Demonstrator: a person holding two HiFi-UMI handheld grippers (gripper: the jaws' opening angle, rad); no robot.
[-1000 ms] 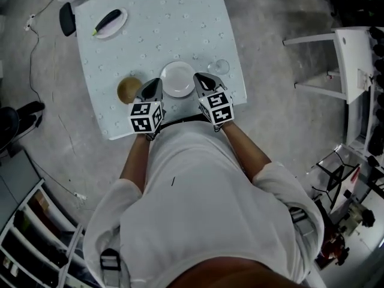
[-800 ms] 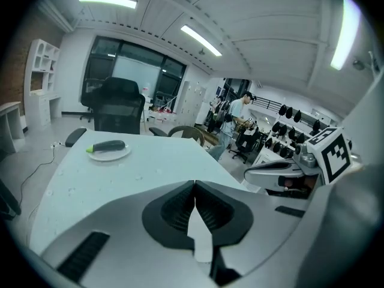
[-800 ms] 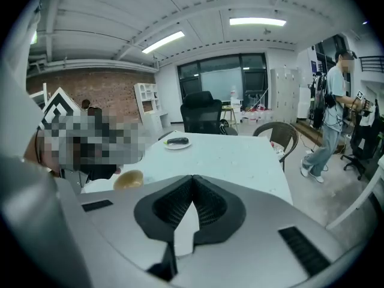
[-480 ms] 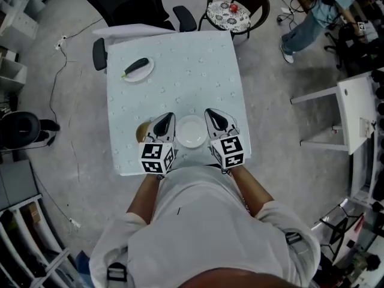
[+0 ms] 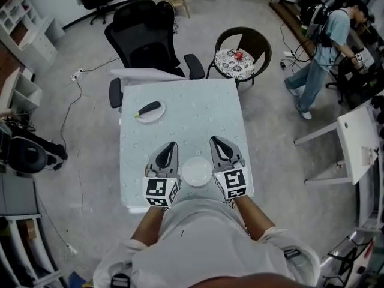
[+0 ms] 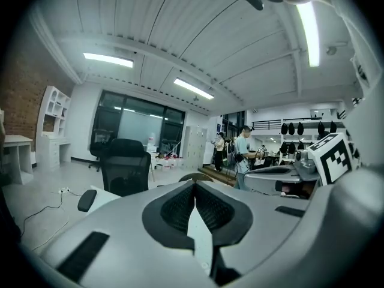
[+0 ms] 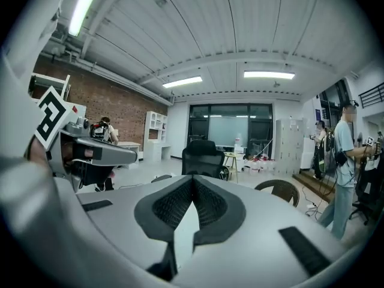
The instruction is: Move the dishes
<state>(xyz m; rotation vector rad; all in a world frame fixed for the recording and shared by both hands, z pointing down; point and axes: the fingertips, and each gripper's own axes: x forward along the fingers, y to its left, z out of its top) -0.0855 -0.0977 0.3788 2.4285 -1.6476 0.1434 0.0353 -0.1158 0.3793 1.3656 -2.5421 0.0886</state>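
A white empty plate (image 5: pixel 197 171) sits at the near edge of the pale blue table (image 5: pixel 198 116), between my two grippers and touching neither. My left gripper (image 5: pixel 170 144) hovers just left of it, jaws shut and empty. My right gripper (image 5: pixel 215 139) hovers just right of it, also shut and empty. A second small plate (image 5: pixel 150 111) carrying a dark long vegetable lies at the table's far left. In the left gripper view the left gripper (image 6: pixel 194 188) points level across the room, and in the right gripper view the right gripper (image 7: pixel 192 182) does the same. Neither of those views shows the plates.
A black office chair (image 5: pixel 144 35) and a round chair with a patterned cushion (image 5: pixel 238 59) stand at the table's far side. A person (image 5: pixel 324 47) walks at the right. A white table (image 5: pixel 360 140) stands at the right edge, shelving (image 5: pixel 24 23) at the left.
The head view has pulled up and back, showing more of the room. Both grippers stay beside the white plate. The brown bowl by the left gripper is no longer visible.
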